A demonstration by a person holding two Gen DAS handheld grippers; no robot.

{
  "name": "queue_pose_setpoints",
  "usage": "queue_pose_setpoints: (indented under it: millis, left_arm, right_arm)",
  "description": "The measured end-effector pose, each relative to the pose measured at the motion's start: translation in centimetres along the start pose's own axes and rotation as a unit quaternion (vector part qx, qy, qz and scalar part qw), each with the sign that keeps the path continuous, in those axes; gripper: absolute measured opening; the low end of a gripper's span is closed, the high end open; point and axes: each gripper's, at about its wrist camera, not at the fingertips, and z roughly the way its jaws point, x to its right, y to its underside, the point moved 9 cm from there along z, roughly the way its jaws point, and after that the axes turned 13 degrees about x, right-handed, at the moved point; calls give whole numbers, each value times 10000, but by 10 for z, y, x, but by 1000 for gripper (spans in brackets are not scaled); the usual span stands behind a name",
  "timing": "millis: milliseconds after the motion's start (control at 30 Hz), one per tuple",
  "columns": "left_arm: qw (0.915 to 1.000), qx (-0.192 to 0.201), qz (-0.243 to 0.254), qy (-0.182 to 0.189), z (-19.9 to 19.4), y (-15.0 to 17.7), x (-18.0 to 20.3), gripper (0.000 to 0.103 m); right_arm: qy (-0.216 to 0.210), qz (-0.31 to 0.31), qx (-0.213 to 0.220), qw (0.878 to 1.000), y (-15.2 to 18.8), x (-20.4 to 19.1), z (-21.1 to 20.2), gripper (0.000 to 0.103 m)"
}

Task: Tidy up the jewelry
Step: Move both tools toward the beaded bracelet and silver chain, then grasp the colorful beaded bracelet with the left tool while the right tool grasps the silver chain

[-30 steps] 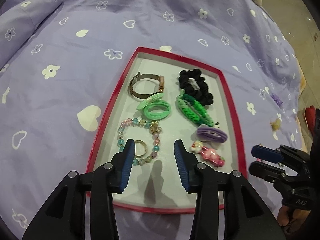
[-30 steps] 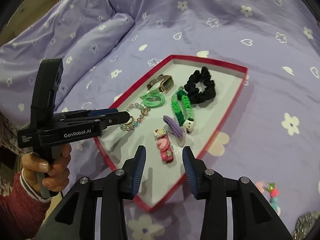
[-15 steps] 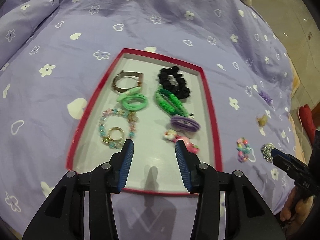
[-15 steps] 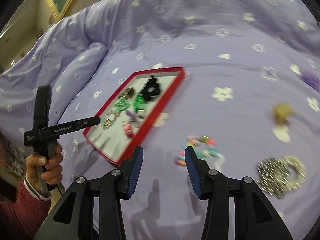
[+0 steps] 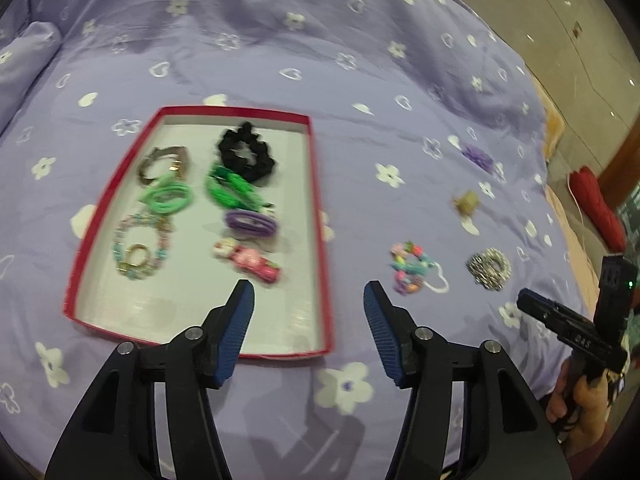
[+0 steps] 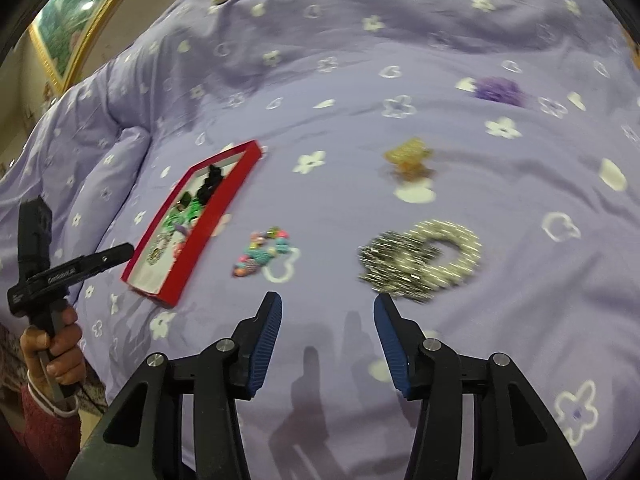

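Note:
A red-rimmed tray (image 5: 318,216) (image 6: 216,216) lies on the purple bedspread and holds a watch, a black scrunchie (image 5: 246,158), green bands, a purple tie, a bead bracelet and a pink clip (image 5: 250,262). Loose on the bedspread to its right lie a colourful bead bracelet (image 5: 410,266) (image 6: 260,254), a silver sparkly scrunchie (image 5: 488,268) (image 6: 424,258), a gold piece (image 5: 466,202) (image 6: 408,158) and a purple scrunchie (image 5: 478,156) (image 6: 498,90). My left gripper (image 5: 308,304) is open and empty above the tray's near right corner. My right gripper (image 6: 328,316) is open and empty, just short of the silver scrunchie.
The bedspread (image 6: 360,60) has white flower and heart prints and bunches into a fold at the left (image 6: 120,148). A red object (image 5: 596,204) and bare floor lie past the bed's right edge. A framed picture (image 6: 76,12) stands at the far left.
Both grippers have swung right, away from the tray toward the loose pieces. The right gripper now faces the silver scrunchie. Both stay open and empty.

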Motion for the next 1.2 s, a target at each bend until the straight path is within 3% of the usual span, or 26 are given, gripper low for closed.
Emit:
queue_pose_setpoints:
  millis: [167, 533, 667, 967, 1200]
  left_arm:
    - [9995, -185, 189, 146, 9, 12, 28, 60]
    - [9971, -467, 565, 190, 35, 24, 65, 62]
    - [9961, -556, 652, 192, 47, 26, 72, 62]
    - [9928, -710, 928, 277, 78, 24, 89, 62]
    - [9891, -953, 1080, 311, 106, 32, 94, 62]
  right_arm:
    - [146, 99, 103, 9998, -1, 19, -12, 57]
    - [425, 83, 308, 9986, -15, 49, -18, 57]
    - [293, -21, 294, 9991, -16, 44, -16, 56]
    - [123, -448, -11, 9989, -23, 28, 19, 34]
    - [284, -474, -461, 9974, -15, 48, 54, 29]
